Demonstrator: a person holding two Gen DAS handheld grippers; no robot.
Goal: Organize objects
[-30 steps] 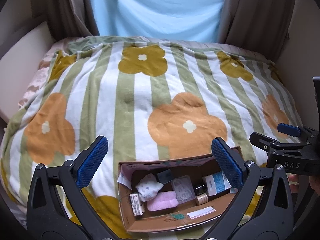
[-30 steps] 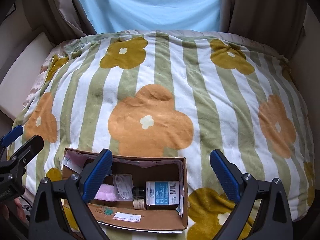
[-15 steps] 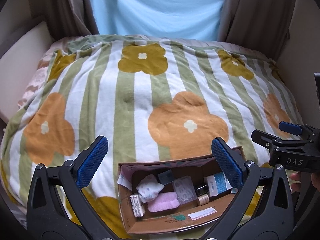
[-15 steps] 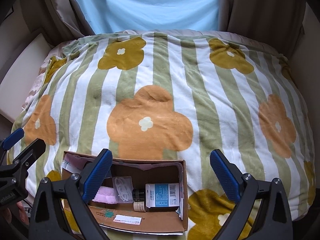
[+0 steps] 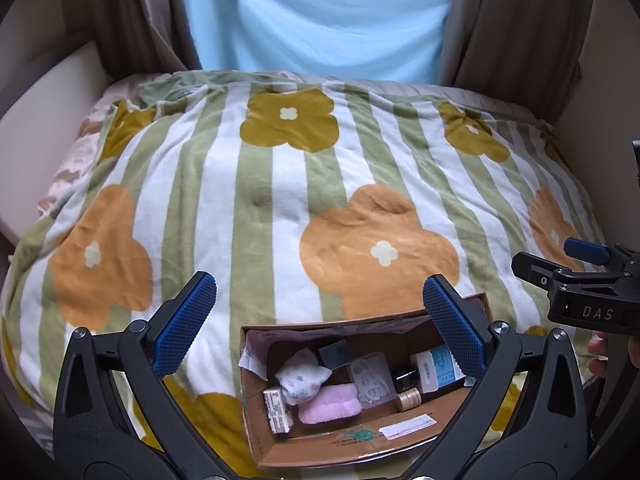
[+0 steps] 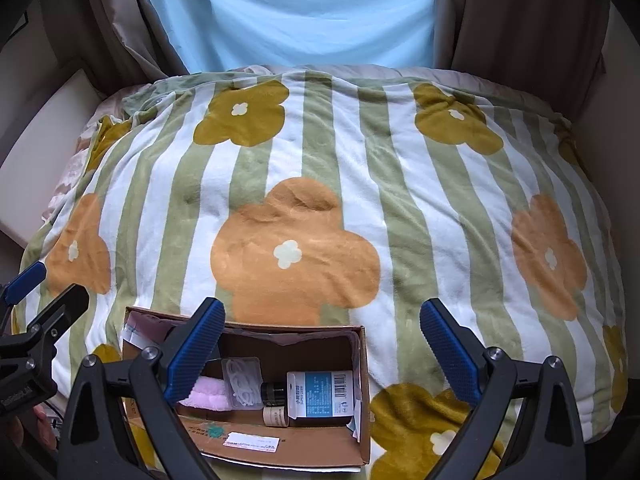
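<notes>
The cardboard box (image 5: 276, 446) lies open on the bed at 6 o'clock of the striped blanket (image 5: 280, 208), near its front edge. The left tool (image 5: 316, 324) hovers over the box with fingers wide apart, gripping nothing; the right tool (image 6: 322, 338) likewise stands spread and empty. The right tool's left finger (image 6: 194, 354) hides part of the box interior. Visible contents: pink cloth (image 5: 330, 402), blue-white carton (image 6: 320, 394), dark bottle (image 6: 274, 392). Small labels are unreadable. From 9 through 3 o'clock the blanket lies bare
</notes>
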